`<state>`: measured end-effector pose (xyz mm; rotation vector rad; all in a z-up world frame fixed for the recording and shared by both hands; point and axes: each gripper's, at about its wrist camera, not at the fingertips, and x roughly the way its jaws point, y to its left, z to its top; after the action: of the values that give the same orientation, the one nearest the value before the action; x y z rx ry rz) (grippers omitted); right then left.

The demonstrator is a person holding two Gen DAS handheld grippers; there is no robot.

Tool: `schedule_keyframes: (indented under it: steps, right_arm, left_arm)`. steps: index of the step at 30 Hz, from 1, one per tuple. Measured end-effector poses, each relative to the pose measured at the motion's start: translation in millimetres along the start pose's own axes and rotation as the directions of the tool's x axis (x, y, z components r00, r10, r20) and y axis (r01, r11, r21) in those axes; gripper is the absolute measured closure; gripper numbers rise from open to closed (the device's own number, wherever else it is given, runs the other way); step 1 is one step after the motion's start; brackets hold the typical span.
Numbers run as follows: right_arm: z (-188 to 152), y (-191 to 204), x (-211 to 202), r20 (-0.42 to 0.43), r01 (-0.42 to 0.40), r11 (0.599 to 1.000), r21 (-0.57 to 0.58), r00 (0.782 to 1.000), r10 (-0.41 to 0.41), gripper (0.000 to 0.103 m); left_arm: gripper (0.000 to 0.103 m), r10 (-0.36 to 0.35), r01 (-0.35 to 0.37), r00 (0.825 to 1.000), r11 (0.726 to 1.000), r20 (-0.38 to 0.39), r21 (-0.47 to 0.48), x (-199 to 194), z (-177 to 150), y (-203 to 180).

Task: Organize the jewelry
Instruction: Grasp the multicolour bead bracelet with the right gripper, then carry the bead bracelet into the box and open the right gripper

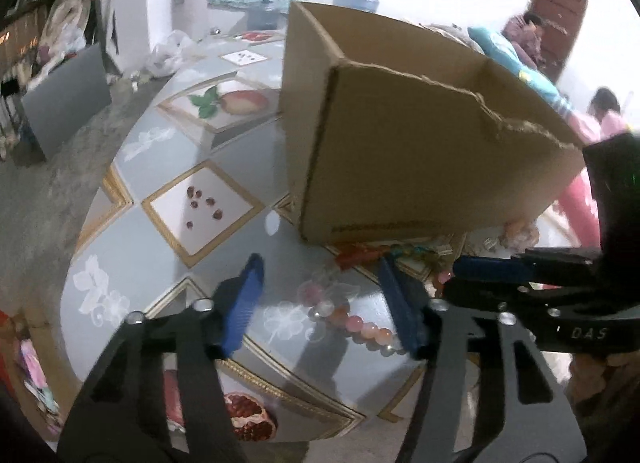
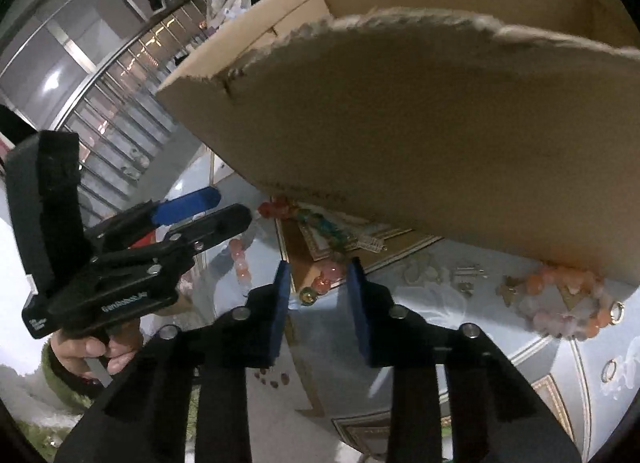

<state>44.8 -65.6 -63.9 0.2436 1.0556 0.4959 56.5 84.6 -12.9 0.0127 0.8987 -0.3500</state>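
Observation:
A brown cardboard box (image 1: 400, 135) with a torn rim stands on the patterned table; it fills the top of the right wrist view (image 2: 420, 123). My left gripper (image 1: 320, 295) is open above a pink and orange bead bracelet (image 1: 360, 323). A red, green and blue bead strand (image 1: 380, 253) lies along the box's foot, also in the right wrist view (image 2: 316, 223). My right gripper (image 2: 318, 299) is open just above pink and green beads (image 2: 320, 285). An orange and pink bracelet (image 2: 560, 303) lies by the box's right corner. The right gripper (image 1: 484, 265) reaches in from the right in the left view.
Two small rings (image 2: 616, 313) lie right of the orange bracelet, and small metal pieces (image 2: 464, 277) lie near the box. The table's cloth (image 1: 200, 167) has fruit and flower prints. Concrete floor (image 1: 60, 183) and a grey chair (image 1: 64, 99) lie beyond the table's left edge.

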Motion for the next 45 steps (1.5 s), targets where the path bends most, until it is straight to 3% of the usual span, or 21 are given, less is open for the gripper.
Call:
schedule_keyframes:
  steps: [5, 10, 23, 31, 37, 42, 45]
  right_arm:
    - [1.8, 7.1, 7.1, 0.003, 0.038, 0.999, -0.023, 0.999, -0.038, 0.089]
    - [1.5, 7.4, 8.4, 0.005, 0.027, 1.000, -0.008, 1.000, -0.027, 0.092]
    - [-4.0, 3.2, -10.2, 0.040, -0.068, 0.995, 0.067, 0.997, 0.065, 0.094]
    - [-6.8, 1.2, -49.9, 0.117, -0.122, 0.991, 0.060, 0.987, 0.115, 0.094]
    - [14.3, 8.6, -88.4, 0.199, -0.166, 0.986, -0.005, 0.966, 0.164, 0.094]
    - [52.3, 9.6, -117.1, 0.251, -0.182, 0.980, -0.074, 0.948, 0.195, 0.094]
    - [84.5, 2.3, -121.6, 0.247, -0.175, 0.980, -0.091, 0.950, 0.192, 0.094]
  left_arm:
    - [0.077, 0.057, -0.054, 0.997, 0.996, -0.045, 0.067, 11.8, -3.6, -11.2]
    - [0.094, 0.095, -0.089, 0.995, 0.989, -0.040, 0.116, 8.7, -10.4, -19.3]
    - [0.094, -0.041, 0.043, 0.999, 0.998, -0.028, 0.046, -27.9, -11.5, -29.7]
    - [0.094, -0.138, 0.137, 0.990, 0.990, 0.025, 0.034, -68.4, 5.9, -44.9]
    - [0.094, -0.203, 0.195, 0.972, 0.978, 0.118, 0.081, -110.0, 39.2, -56.4]
    - [0.094, -0.216, 0.186, 0.956, 0.970, 0.200, 0.157, -130.4, 84.9, -68.9]
    - [0.094, -0.199, 0.156, 0.954, 0.968, 0.226, 0.197, -123.4, 113.3, -74.6]
